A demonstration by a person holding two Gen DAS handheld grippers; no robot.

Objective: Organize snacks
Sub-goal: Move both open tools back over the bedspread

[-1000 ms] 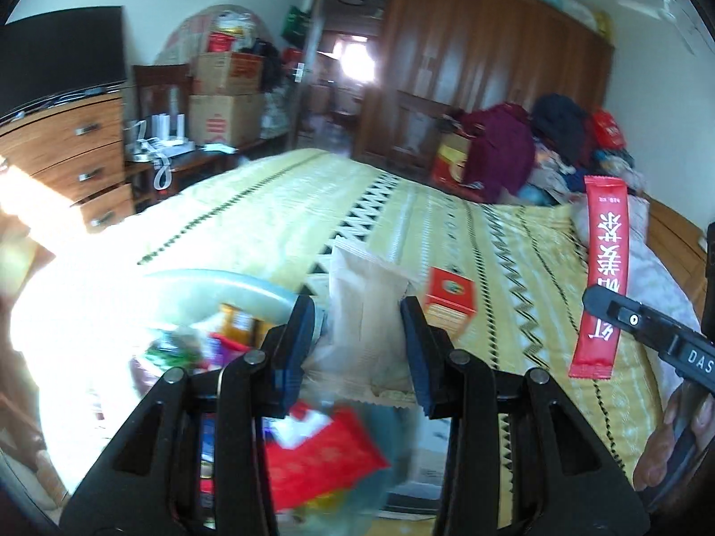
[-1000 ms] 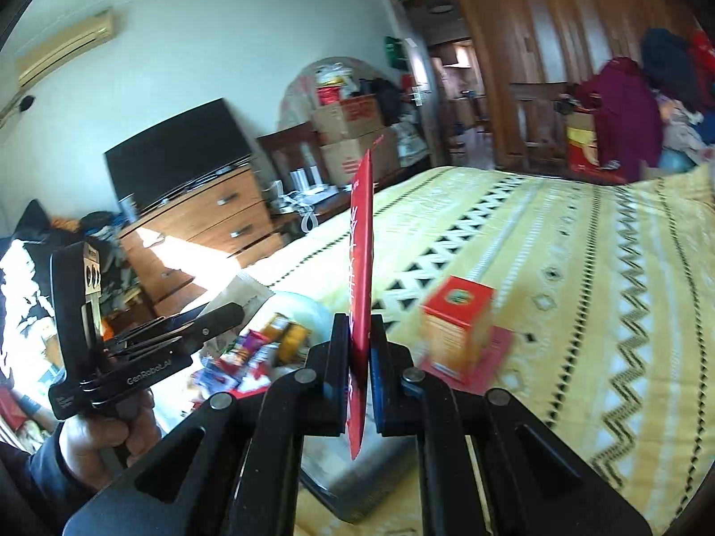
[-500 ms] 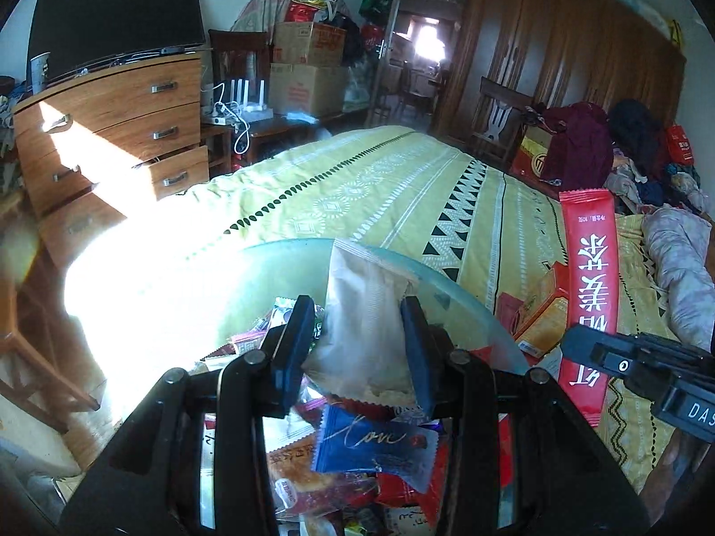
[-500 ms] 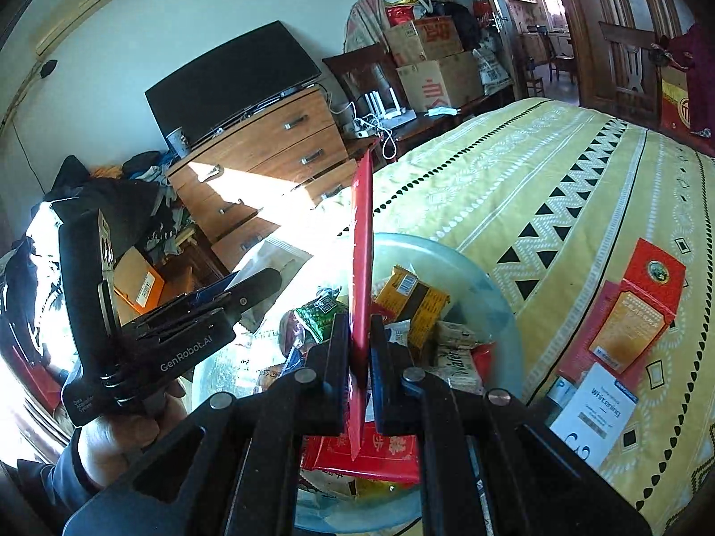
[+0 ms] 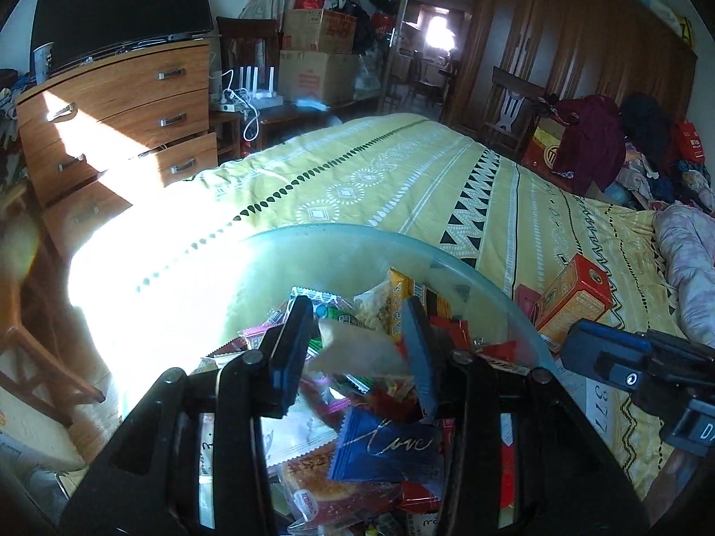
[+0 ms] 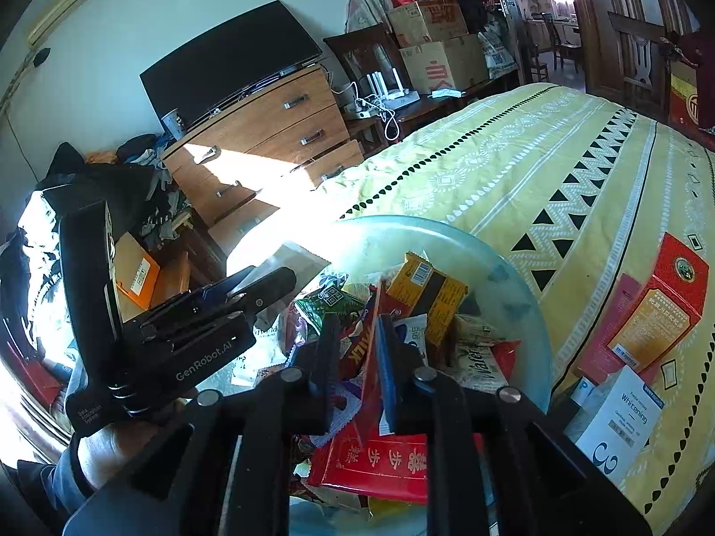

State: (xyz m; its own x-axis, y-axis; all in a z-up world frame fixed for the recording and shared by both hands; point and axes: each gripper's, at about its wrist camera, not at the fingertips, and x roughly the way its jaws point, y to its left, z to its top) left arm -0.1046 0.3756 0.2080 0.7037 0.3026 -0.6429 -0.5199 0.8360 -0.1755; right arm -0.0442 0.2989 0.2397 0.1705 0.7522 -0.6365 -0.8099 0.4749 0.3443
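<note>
Both grippers have dropped from over the yellow bedspread (image 5: 402,178) to just above the glass bowl (image 5: 491,286) since a sec ago, prob. so the packets fall straight in. Left gripper (image 5: 357,348): jaws opening, w/ the pale cream packet (image 5: 357,350) between them, tipped over toward the right finger; can't tell if the pads still press it, looks loose on the left side. Right gripper (image 6: 355,357): jaws opening too; the long red packet (image 6: 371,357), edge-on to the camera, runs down btwn the fingers, leaning on the right one w/ a clear gap to the left, so it's let go or nearly. Its lower end sits near a flat red packet w/ gold characters (image 6: 380,460) at the near side of the bowl. Bowl is at the near-left corner of the bed, close to the sunlit edge, and already piled w/ snacks: a blue "love" packet (image 5: 384,446), an orange-and-black bar (image 6: 429,295), a green wrapper (image 6: 330,299), others mixed. Cream packet looks soft, matte, a bit puffy; red one thin, stiff, glossy. Still outside the bowl, to the right on the bedspread: an orange-red box (image 6: 657,308) and a white box (image 6: 621,420). Judging by that, sorting is partway; the boxes are prob. next.
</note>
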